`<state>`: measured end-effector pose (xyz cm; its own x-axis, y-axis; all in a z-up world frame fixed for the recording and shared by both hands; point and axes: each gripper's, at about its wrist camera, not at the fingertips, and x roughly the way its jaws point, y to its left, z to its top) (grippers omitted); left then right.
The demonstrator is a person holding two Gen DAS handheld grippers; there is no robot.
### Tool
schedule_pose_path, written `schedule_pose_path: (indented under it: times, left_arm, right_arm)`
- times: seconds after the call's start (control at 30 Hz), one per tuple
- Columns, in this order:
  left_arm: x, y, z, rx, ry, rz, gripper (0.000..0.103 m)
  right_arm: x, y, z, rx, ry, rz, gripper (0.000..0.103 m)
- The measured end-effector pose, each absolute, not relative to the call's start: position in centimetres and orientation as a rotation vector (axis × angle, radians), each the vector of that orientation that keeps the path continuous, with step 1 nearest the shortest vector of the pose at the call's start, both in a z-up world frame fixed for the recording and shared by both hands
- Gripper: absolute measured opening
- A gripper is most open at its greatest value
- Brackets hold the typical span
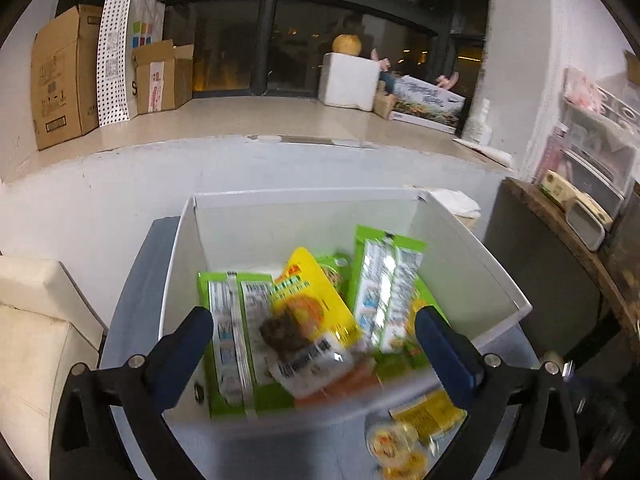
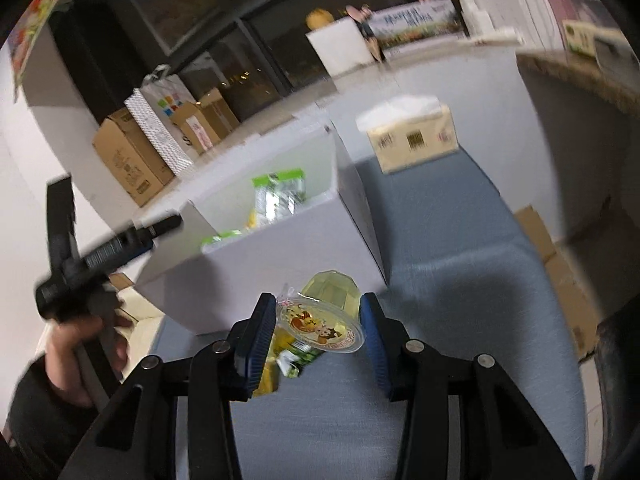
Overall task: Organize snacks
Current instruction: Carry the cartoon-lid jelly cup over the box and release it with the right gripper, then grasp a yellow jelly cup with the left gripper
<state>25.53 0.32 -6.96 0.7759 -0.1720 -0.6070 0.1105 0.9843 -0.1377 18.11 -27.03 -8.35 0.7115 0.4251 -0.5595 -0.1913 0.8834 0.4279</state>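
Observation:
A white box (image 1: 472, 256) stands on the blue-grey table and holds green snack packs (image 1: 386, 288), a yellow pack (image 1: 316, 300) and a clear-wrapped dark snack (image 1: 304, 354). My left gripper (image 1: 312, 344) is open, its fingers spread over the box's near side, with nothing held. In front of the box lie jelly cups (image 1: 390, 442) and a yellow packet (image 1: 428, 414). My right gripper (image 2: 316, 336) is shut on a jelly cup (image 2: 320, 322) with a cartoon lid, held above the table near the white box (image 2: 280, 272). A yellow-green packet (image 2: 296, 354) lies under it.
A tissue pack (image 2: 412, 140) sits behind the box on the table (image 2: 460, 280). Cardboard boxes (image 1: 64, 80) and a white foam box (image 1: 348, 80) stand on the ledge behind. A wooden shelf (image 1: 568, 232) with small items is on the right. A cream cushion (image 1: 36, 320) lies left.

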Motion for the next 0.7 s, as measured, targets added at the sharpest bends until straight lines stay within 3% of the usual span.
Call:
schedule_pose_path:
  times: [0.33, 0.63, 0.67, 0.7]
  left_arm:
    - [15.3, 0.0, -10.5, -0.143, 0.678, -0.203, 0.103]
    - [12.4, 0.4, -13.3, -0.219, 0.751, -0.199, 0.103]
    - [12.4, 0.2, -13.7, -0.214, 0.759, -0.198, 0.103]
    - [12.4, 0.0, -14.0, -0.208, 0.766, -0.197, 0.103]
  right_arm:
    - [22.5, -23.9, -2.3, 0.178, 0.649, 0.419, 0.047]
    - [29.3, -20.1, -4.9, 0.058, 0.805, 0.427, 0.048]
    - [29.8, -19.8, -5.4, 0.055, 0.835, 0.426, 0.058]
    - [30.0, -19.3, -5.9, 0.036, 0.848, 0.419, 0.082]
